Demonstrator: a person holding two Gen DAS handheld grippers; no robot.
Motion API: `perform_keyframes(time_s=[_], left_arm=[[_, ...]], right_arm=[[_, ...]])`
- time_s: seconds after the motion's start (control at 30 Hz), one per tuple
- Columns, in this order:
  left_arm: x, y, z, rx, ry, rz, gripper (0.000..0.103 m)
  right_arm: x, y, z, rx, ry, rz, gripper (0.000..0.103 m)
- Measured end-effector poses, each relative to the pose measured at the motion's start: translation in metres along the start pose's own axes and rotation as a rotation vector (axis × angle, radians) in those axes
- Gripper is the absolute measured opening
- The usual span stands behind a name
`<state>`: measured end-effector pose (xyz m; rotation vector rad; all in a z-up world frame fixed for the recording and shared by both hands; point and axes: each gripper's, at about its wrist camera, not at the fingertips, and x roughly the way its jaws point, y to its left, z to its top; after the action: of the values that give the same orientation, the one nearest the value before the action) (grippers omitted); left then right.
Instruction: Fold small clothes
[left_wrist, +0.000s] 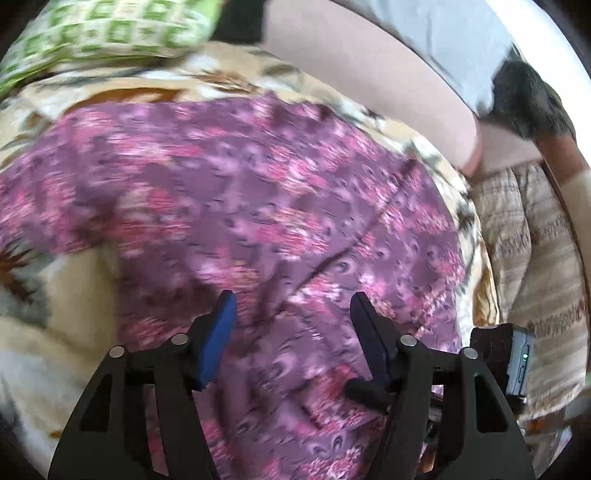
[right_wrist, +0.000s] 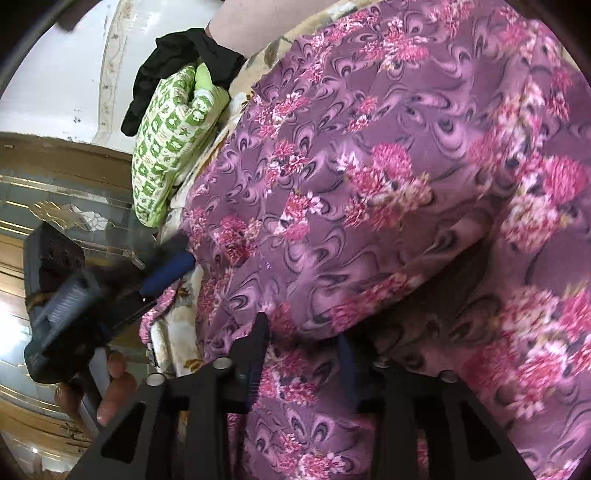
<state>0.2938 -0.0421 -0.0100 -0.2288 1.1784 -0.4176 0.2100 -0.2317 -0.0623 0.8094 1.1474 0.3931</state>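
A purple garment with pink flowers (left_wrist: 258, 206) lies spread over a beige flowered blanket (left_wrist: 70, 280). My left gripper (left_wrist: 293, 299) hangs just above its near part, open, blue pads (left_wrist: 218, 332) apart, nothing pinched. In the right wrist view the garment (right_wrist: 369, 166) fills most of the picture, with a fold running across it. My right gripper (right_wrist: 303, 332) is low over the cloth, open, with fabric lying between the fingers and draped against the right one. At the garment's left edge is my left gripper (right_wrist: 177, 254), held by a hand (right_wrist: 114, 384).
A green and white checked cloth bundle (right_wrist: 173, 140) lies beyond the garment, with a black garment (right_wrist: 184, 55) behind it. A striped quilt (left_wrist: 535, 240) borders the blanket on the right. A pale pink padded board (left_wrist: 369, 81) stands behind. A glass-fronted cabinet (right_wrist: 74, 206) is at the side.
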Motion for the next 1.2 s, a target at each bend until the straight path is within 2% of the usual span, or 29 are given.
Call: perform_keyframes(time_s=[0.03,0.1,0.13,0.2,0.23,0.27,0.3,0.33,0.37,0.4,0.43,0.57,0.6,0.67,0.73,0.8,0.83,0.9,0.97,1.07,1.13,1.2], left_arm=[[0.017,-0.003,-0.001,0.017,0.052,0.029,0.064],[0.042,0.002,-0.005,0.012,0.128,0.073,0.054],[0.049,0.008,-0.008,-0.004,0.141,0.095,0.046],[0.042,0.007,-0.007,-0.018,0.130,0.078,0.042],[0.038,0.007,-0.008,-0.029,0.141,0.050,0.027],[0.036,0.007,-0.010,-0.029,0.153,0.027,0.017],[0.034,0.006,-0.015,-0.015,0.167,0.034,0.014],[0.035,0.003,-0.020,0.004,0.179,0.057,0.006],[0.037,0.002,-0.024,0.017,0.184,0.072,0.005],[0.037,0.003,-0.026,0.006,0.177,0.070,0.004],[0.035,0.004,-0.024,-0.011,0.174,0.058,0.003],[-0.012,0.007,-0.011,-0.034,0.095,-0.054,0.003],[-0.022,0.007,-0.010,-0.021,0.092,-0.054,0.003],[-0.041,0.008,-0.011,0.023,0.108,-0.016,0.003],[-0.040,0.011,-0.014,0.056,0.130,0.036,0.003],[-0.023,0.021,-0.022,0.087,0.177,0.145,0.003],[-0.006,0.028,-0.025,0.076,0.221,0.189,0.003],[0.012,0.033,-0.030,0.082,0.267,0.230,0.004],[0.007,0.026,-0.031,0.114,0.245,0.244,0.004],[-0.010,0.018,-0.028,0.139,0.178,0.241,0.004],[-0.008,0.021,-0.029,0.134,0.179,0.250,0.005],[0.001,0.029,-0.030,0.112,0.206,0.262,0.007]], right_arm=[[0.000,0.000,-0.002,-0.001,0.000,-0.004,0.038],[0.000,0.003,-0.003,-0.014,-0.005,-0.013,0.038],[0.000,0.003,-0.004,-0.022,-0.005,-0.021,0.038],[0.002,0.004,-0.004,-0.030,-0.006,-0.033,0.038],[0.002,0.004,-0.004,-0.040,-0.011,-0.041,0.038],[0.003,0.006,-0.004,-0.050,-0.017,-0.050,0.038],[0.003,0.007,-0.003,-0.060,-0.025,-0.058,0.038],[0.004,0.009,-0.002,-0.074,-0.035,-0.073,0.033],[0.005,0.012,-0.001,-0.096,-0.045,-0.099,0.029],[0.007,0.016,-0.001,-0.119,-0.049,-0.123,0.018],[0.007,0.018,-0.001,-0.130,-0.056,-0.129,0.016],[-0.012,0.043,-0.008,-0.233,-0.131,-0.111,0.014],[-0.018,0.052,-0.012,-0.262,-0.146,-0.083,0.014],[-0.024,0.063,-0.020,-0.296,-0.156,-0.028,0.014],[-0.017,0.071,-0.028,-0.332,-0.127,-0.005,0.014],[0.006,0.071,-0.034,-0.349,-0.055,-0.021,0.014],[0.019,0.068,-0.035,-0.342,-0.017,-0.035,0.015],[0.039,0.055,-0.036,-0.300,0.048,-0.040,0.016],[0.044,0.044,-0.032,-0.251,0.073,-0.006,0.016],[0.036,0.040,-0.026,-0.213,0.083,0.043,0.024],[0.028,0.041,-0.025,-0.233,0.062,0.027,0.051],[0.016,0.042,-0.025,-0.250,0.024,-0.014,0.053]])
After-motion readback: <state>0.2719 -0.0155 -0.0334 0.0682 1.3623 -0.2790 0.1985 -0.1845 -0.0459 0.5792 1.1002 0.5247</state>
